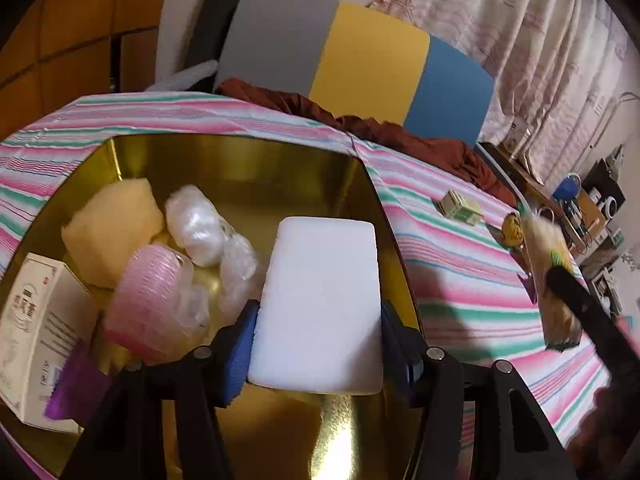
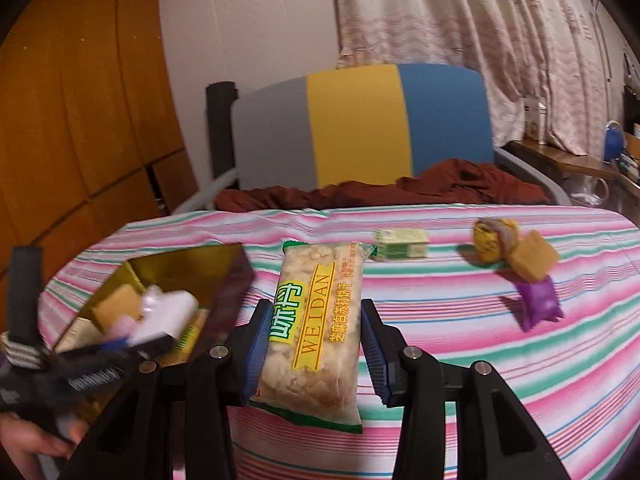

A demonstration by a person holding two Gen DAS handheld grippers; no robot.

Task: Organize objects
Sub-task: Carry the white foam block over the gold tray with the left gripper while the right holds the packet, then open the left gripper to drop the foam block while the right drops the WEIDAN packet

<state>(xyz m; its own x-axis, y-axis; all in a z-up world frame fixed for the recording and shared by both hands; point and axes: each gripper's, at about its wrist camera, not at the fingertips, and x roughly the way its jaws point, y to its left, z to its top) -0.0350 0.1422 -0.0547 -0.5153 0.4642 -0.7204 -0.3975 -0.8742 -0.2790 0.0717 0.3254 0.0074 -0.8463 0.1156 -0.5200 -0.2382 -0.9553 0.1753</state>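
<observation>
Gripping a white rectangular foam block (image 1: 320, 304) between its blue pads, the left gripper (image 1: 320, 336) hangs over the gold-lined open box (image 1: 240, 160) at lower left of its frame — the right gripper (image 2: 312, 344) clamps a clear packet of sesame crackers (image 2: 312, 320) above the pink-and-green striped cloth (image 2: 480, 360), centre frame
</observation>
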